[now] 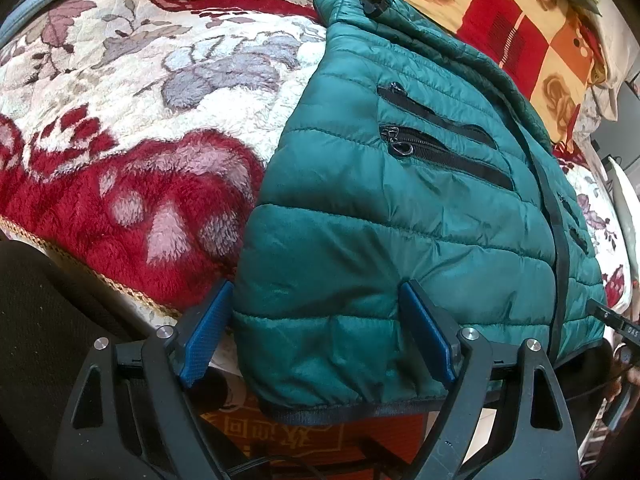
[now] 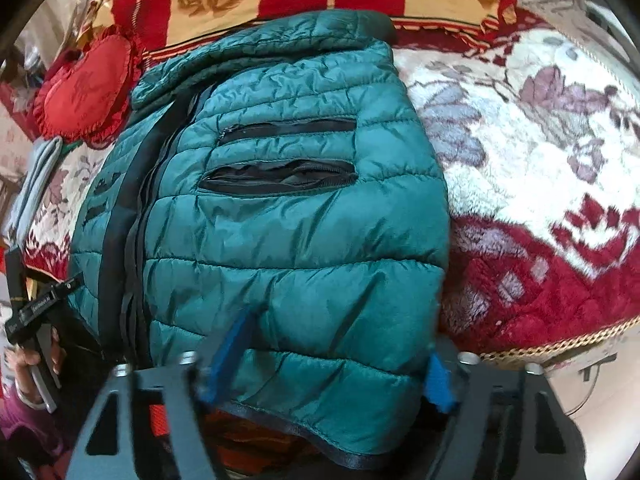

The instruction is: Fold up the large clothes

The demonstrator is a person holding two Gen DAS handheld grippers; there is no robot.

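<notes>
1. Here the green quilted jacket [image 1: 400, 208] lies on a floral fleece blanket [image 1: 120, 120], its hem hanging over the near edge of the bed, black zip pockets facing up.
2. The left gripper [image 1: 316, 332] stands at the jacket's hem corner. Its left blue pad [image 1: 206, 336] sits just outside the jacket's side edge, and its right pad lies on top of the fabric, so the corner is between the fingers.
3. The left jaws stand spread wide and I see no pinch in the cloth; the fingers look released.
4. The right gripper [image 2: 332, 360] is at the opposite hem corner of the jacket [image 2: 296, 220]. One blue pad [image 2: 230, 360] rests on the upper face of the fabric, the other shows at the jacket's outer edge.
5. The right fingers bracket the corner, but the picture is blurred there, so I cannot tell whether they press on the cloth.
6. A red frilled cushion [image 2: 86, 88] and a checked rose-print cover [image 1: 520, 40] lie beyond the jacket's collar.
</notes>
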